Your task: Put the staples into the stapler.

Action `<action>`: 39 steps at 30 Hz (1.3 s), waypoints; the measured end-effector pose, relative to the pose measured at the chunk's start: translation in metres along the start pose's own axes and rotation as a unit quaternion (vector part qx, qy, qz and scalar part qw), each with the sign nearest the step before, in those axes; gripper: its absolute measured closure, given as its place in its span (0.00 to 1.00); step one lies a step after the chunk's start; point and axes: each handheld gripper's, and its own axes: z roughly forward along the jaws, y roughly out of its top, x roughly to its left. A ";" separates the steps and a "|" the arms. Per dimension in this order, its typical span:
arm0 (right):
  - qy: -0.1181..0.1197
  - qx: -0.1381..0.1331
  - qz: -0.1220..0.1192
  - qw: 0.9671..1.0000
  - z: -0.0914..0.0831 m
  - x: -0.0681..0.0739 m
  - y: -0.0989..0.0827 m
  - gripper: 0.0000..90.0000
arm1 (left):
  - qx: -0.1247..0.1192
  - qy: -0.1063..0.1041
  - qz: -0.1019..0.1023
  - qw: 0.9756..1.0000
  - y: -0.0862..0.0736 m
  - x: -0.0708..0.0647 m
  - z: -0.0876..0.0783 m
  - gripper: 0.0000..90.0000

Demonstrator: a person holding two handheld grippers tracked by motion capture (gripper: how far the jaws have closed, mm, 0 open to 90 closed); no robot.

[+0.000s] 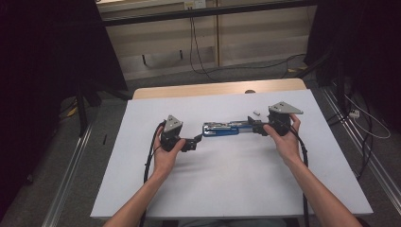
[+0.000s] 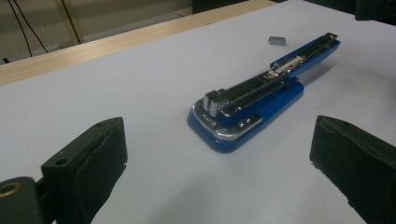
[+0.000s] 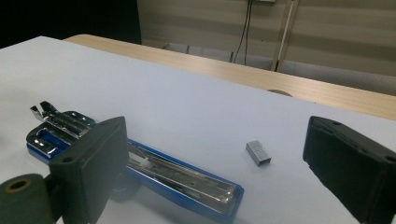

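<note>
A: Paper, white, covers most of the table (image 1: pixel 156 92), with a strip of pale wood showing along the far edge. What sits at the left?

B: The left hand (image 1: pixel 165 153) holds the left gripper (image 1: pixel 191 143), which points right toward the stapler's near end. In the left gripper view its two black jaws stand wide apart with nothing between them, low over the white sheet (image 2: pixel 116 84).

A: And in the middle?

B: A blue stapler (image 1: pixel 222 128) lies flat on the sheet, opened out long, its chrome staple channel facing up. Seen from the left gripper it stretches away from the jaws, hinge end nearest, and is near them but not touching.

A: Anything loose around it?

B: A small grey block of staples (image 1: pixel 256 113) rests on the sheet just beyond the stapler's right end, apart from it. From above it is tiny; the right gripper view shows it more clearly as a short ridged strip (image 3: pixel 258 153).

A: The right side, then?

B: The right hand (image 1: pixel 283 139) holds the right gripper (image 1: pixel 253 126) at the stapler's right end. Its jaws are spread wide and grip nothing. One jaw overlaps the stapler's body in its own view; whether it touches, I cannot tell. The staple block lies between the jaws, farther off.
</note>
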 end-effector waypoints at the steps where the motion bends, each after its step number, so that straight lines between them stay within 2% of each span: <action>1: 0.002 0.002 0.002 1.000 0.001 -0.001 0.000 0.07 | -0.001 -0.003 -0.001 1.000 -0.002 0.001 -0.002 0.05; 7: 0.011 0.023 0.000 1.000 0.008 -0.008 0.002 0.07 | -0.002 0.003 -0.010 1.000 -0.010 0.002 -0.014 0.05; 11: 0.017 0.031 0.000 0.999 0.008 -0.009 0.004 0.06 | -0.015 0.020 -0.009 1.000 -0.014 -0.002 -0.024 0.05; 13: 0.021 0.030 0.003 0.999 0.007 -0.010 0.005 0.08 | -0.017 0.017 -0.007 1.000 -0.017 -0.004 -0.030 0.05; 16: 0.035 0.036 0.023 0.998 0.008 -0.015 0.008 0.09 | -0.024 0.023 -0.002 0.999 -0.020 -0.006 -0.039 0.05; 18: 0.033 0.041 0.022 0.998 0.010 -0.017 0.010 0.08 | -0.027 0.022 -0.004 0.999 -0.022 -0.006 -0.045 0.05; 21: 0.031 0.041 0.027 0.998 0.011 -0.021 0.013 0.09 | -0.036 0.008 -0.012 0.999 -0.027 -0.007 -0.055 0.05; 23: 0.039 0.045 0.031 0.998 0.011 -0.024 0.014 0.11 | -0.035 0.017 -0.006 0.999 -0.031 -0.010 -0.062 0.04; 26: 0.035 0.061 0.025 0.997 0.013 -0.029 0.017 0.11 | -0.034 0.021 -0.001 0.999 -0.036 -0.011 -0.071 0.04; 29: 0.034 0.068 0.024 0.997 0.015 -0.033 0.021 0.11 | -0.038 0.025 -0.007 0.999 -0.040 -0.011 -0.079 0.04; 33: 0.040 0.088 0.018 0.995 0.018 -0.037 0.025 0.08 | -0.036 0.025 -0.001 0.999 -0.046 -0.013 -0.090 0.04; 35: 0.044 0.091 0.024 0.995 0.018 -0.039 0.027 0.08 | -0.035 0.020 -0.007 0.999 -0.051 -0.014 -0.095 0.04; 37: 0.048 0.091 0.024 0.994 0.019 -0.040 0.028 0.06 | -0.034 0.026 -0.007 0.999 -0.055 -0.017 -0.100 0.04; 39: 0.050 0.102 0.019 0.993 0.021 -0.041 0.028 0.04 | -0.032 0.027 -0.004 0.999 -0.058 -0.019 -0.106 0.04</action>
